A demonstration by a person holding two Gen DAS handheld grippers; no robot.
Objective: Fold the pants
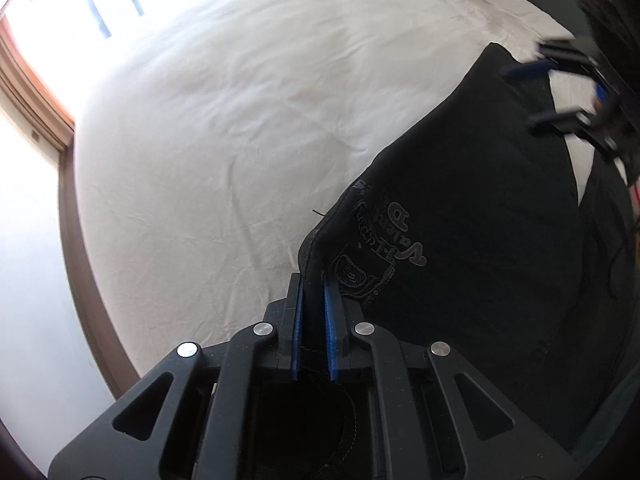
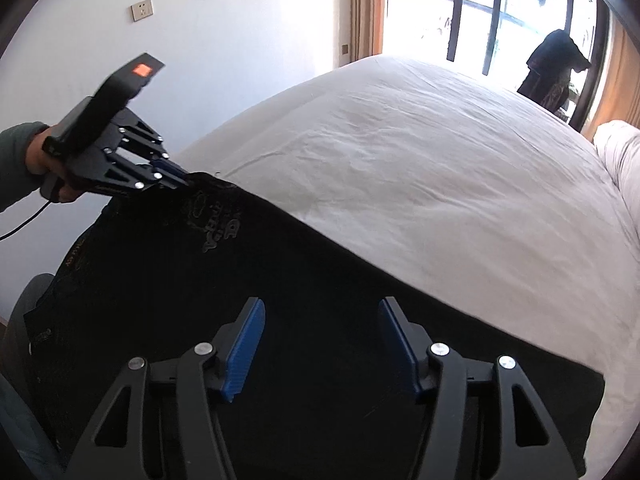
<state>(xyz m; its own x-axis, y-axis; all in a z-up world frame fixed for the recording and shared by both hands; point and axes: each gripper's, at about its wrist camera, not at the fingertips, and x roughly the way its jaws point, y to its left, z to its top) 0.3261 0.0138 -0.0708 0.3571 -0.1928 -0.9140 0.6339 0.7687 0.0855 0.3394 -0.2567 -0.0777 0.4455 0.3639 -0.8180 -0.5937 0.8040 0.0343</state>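
Black pants (image 1: 480,220) with a grey printed logo lie along the near edge of a white bed, also in the right wrist view (image 2: 280,280). My left gripper (image 1: 314,280) is shut on the pants' corner near the logo and lifts it a little; it shows in the right wrist view (image 2: 188,178) at the left end of the pants. My right gripper (image 2: 322,320) is open and empty, just above the black fabric near the other end. It shows blurred in the left wrist view (image 1: 532,96) at the far right.
The white bed sheet (image 1: 240,120) spreads wide beyond the pants. White pillows (image 2: 620,152) lie at the right. A glass balcony door (image 2: 480,12) and a dark garment on a chair (image 2: 556,68) are behind the bed. A wall with sockets (image 2: 142,10) is left.
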